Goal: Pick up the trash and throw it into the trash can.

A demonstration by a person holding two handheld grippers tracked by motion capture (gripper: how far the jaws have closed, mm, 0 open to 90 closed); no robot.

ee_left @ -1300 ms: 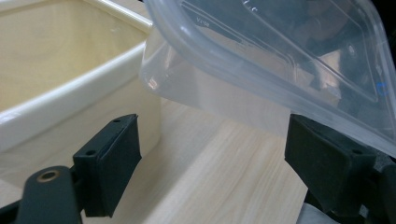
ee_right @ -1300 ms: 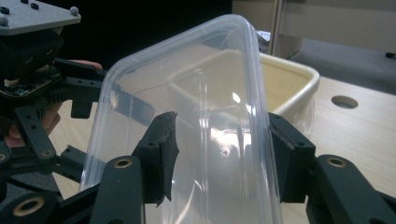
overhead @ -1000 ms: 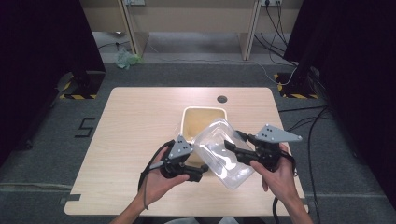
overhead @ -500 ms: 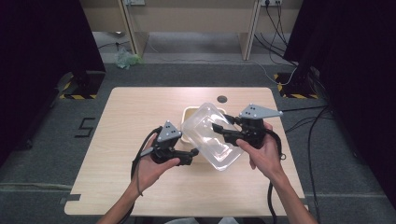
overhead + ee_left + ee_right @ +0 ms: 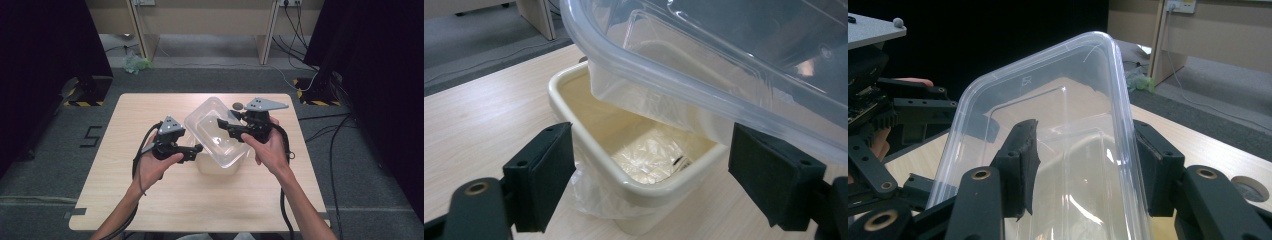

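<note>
So both hands are up over the bench [image 5: 125, 200], forearms angled in; the right tongs [image 5: 225, 124] are clenched on the rim of a clear plastic tub [image 5: 212, 125], tilted above a cream bin [image 5: 589, 125] with a thin plastic liner [image 5: 649, 152]; the left tongs [image 5: 197, 150] hang released beside it; pale woodgrain top, grey carpet, dark curtains around.

Clear plastic container [image 5: 217, 131], rectangular with rounded corners and a thick rim, held tilted above the desk, its lower end over a cream tub [image 5: 589, 131]. The tub stands upright, lined with thin transparent film.
</note>
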